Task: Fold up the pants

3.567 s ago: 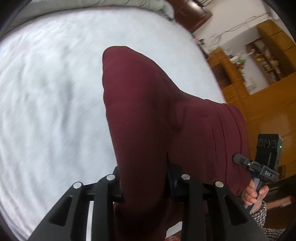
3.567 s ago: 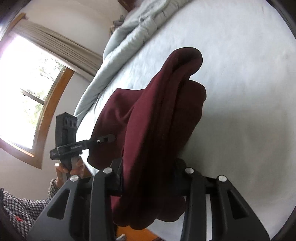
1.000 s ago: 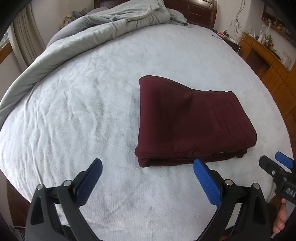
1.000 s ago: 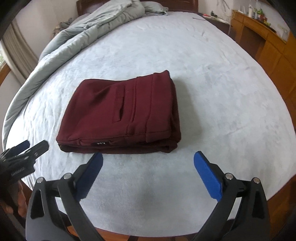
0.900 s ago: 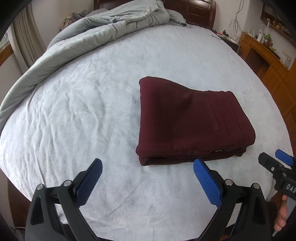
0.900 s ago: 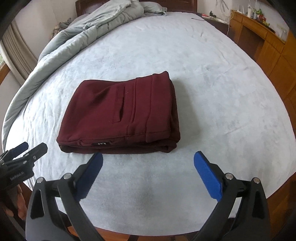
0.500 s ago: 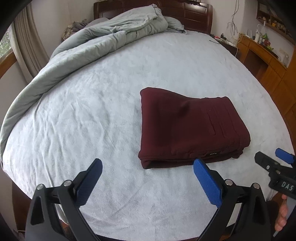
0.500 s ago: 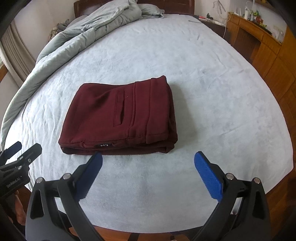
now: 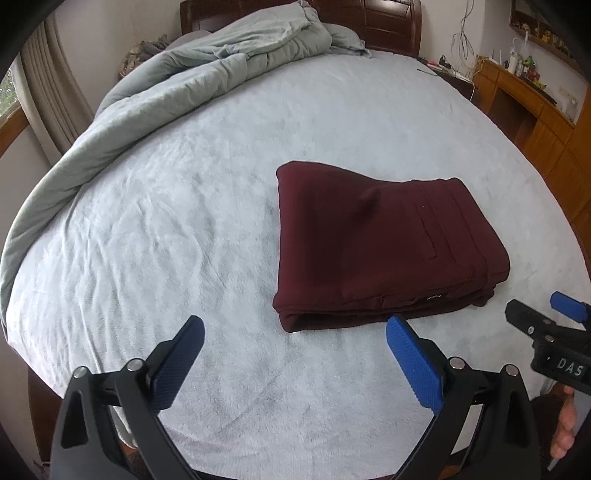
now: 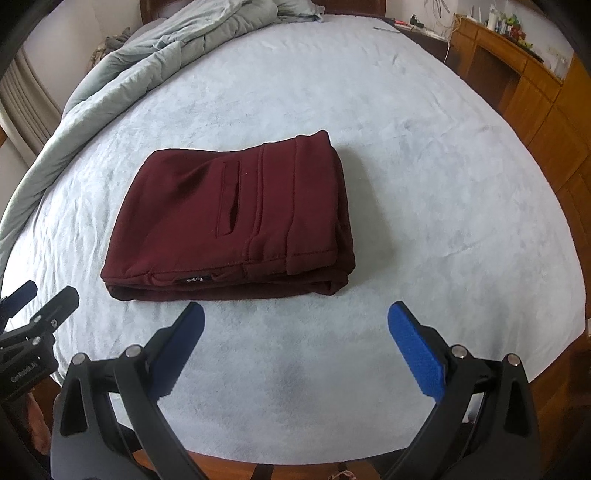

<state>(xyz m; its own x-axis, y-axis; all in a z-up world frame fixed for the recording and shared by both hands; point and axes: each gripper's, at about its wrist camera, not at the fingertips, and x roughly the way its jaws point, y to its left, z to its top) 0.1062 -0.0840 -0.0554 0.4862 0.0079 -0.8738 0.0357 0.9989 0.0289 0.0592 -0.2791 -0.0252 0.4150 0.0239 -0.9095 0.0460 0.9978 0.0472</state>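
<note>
The dark red pants (image 9: 380, 240) (image 10: 236, 218) lie folded into a flat rectangle on the pale blue bed sheet (image 9: 166, 229) (image 10: 424, 166), a back pocket slit facing up. My left gripper (image 9: 293, 325) hovers open in front of the stack's near left corner, nothing between its blue pads. My right gripper (image 10: 295, 314) is open too, held back from the stack's near edge. Each gripper shows at the edge of the other's view: the right gripper (image 9: 543, 325) on the right, the left gripper (image 10: 33, 310) on the left.
A rumpled grey duvet (image 9: 207, 81) (image 10: 140, 55) is heaped along the far left of the bed by a dark wooden headboard (image 9: 373, 22). Wooden cabinets (image 9: 535, 110) (image 10: 535, 85) stand to the right. A window and curtain (image 9: 48, 92) are at the left.
Earlier both grippers were shut on the lifted pants; the pants now lie folded on the bed, released. Over the last second both open grippers have drawn back and risen slightly.
</note>
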